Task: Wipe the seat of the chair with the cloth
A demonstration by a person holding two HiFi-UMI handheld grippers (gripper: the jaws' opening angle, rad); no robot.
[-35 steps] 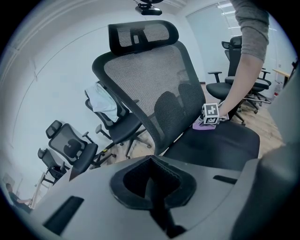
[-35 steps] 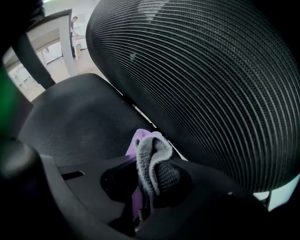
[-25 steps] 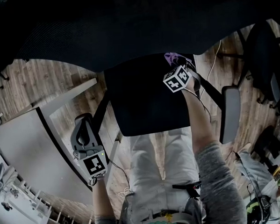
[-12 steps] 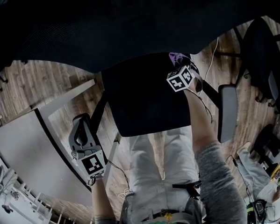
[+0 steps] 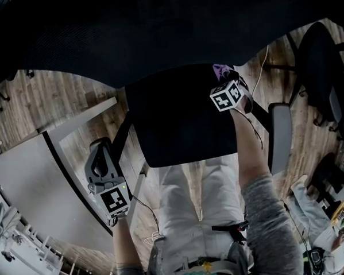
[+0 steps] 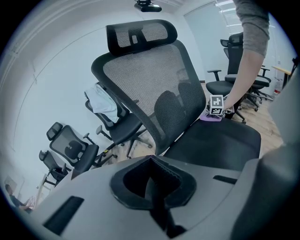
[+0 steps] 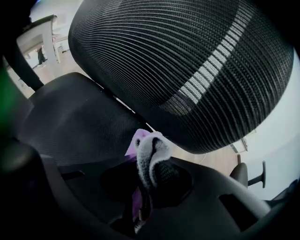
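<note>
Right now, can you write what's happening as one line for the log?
step: wipe seat | right tongs: shut on cloth, at seat's back corner | left tongs: shut, empty, off the chair

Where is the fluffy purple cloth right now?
The fluffy purple cloth is pinched in the right gripper's jaws. In the head view it sits at the far right corner of the black chair seat, just below the black mesh backrest.
</note>
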